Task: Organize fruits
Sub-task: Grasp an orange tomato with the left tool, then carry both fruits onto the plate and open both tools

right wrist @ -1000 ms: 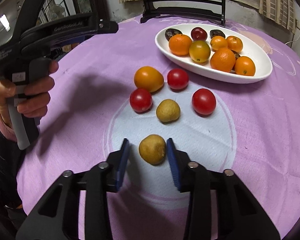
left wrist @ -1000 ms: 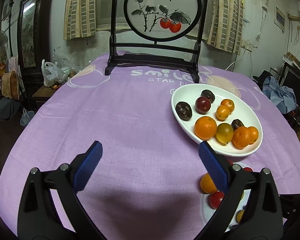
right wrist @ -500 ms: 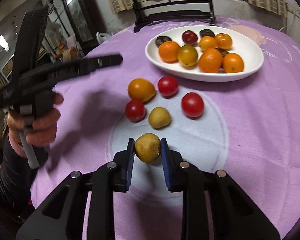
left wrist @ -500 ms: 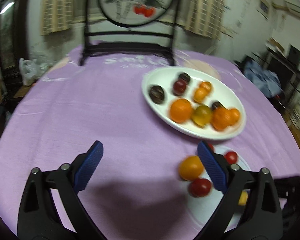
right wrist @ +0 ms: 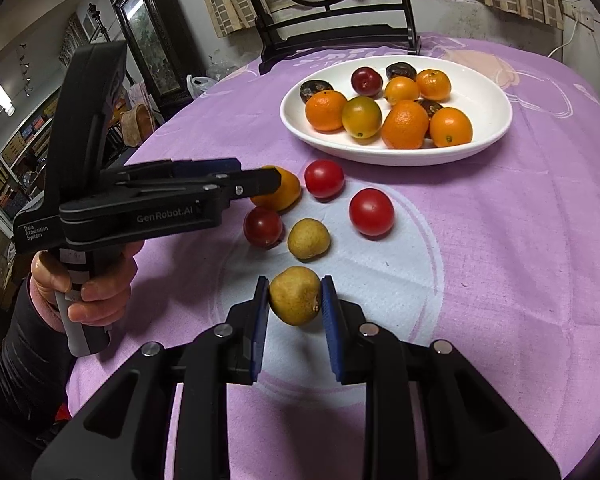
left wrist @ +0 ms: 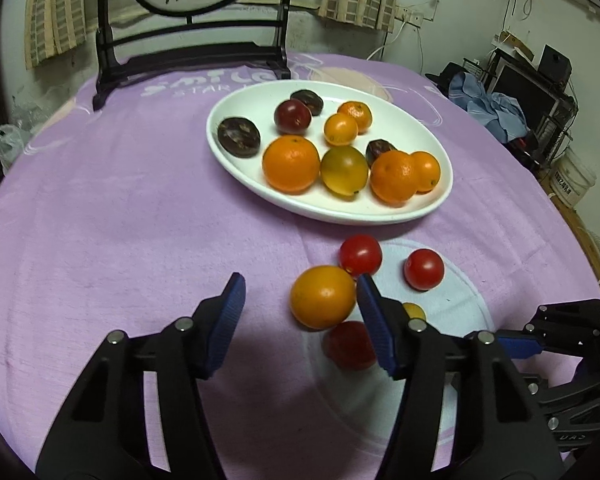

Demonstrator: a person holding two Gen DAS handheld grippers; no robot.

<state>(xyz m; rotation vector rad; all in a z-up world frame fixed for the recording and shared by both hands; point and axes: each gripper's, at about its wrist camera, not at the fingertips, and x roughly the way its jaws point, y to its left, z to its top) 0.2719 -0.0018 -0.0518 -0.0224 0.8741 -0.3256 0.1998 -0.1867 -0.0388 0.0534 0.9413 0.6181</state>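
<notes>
My right gripper [right wrist: 295, 300] is shut on a yellow-brown pear-like fruit [right wrist: 295, 299] and holds it just above the cloth. My left gripper [left wrist: 300, 300] is open, its right finger beside a loose orange fruit [left wrist: 323, 297] that lies between the fingers; that gripper also shows in the right wrist view [right wrist: 256, 180]. Three red tomatoes [right wrist: 371, 212] [right wrist: 324, 178] [right wrist: 263, 227] and a small yellow-brown fruit [right wrist: 308, 239] lie loose on the cloth. A white oval plate [right wrist: 492, 120] holds several oranges, dark plums and a greenish fruit.
The round table has a purple cloth [left wrist: 100, 220]. A black stand with a round painted screen [left wrist: 188, 52] stands at the far edge behind the plate [left wrist: 436, 208]. Furniture and clutter surround the table.
My left gripper swung right and down, narrowed, and now has the orange fruit between its fingers. My right gripper closed on the yellow-brown fruit and lifted it slightly.
</notes>
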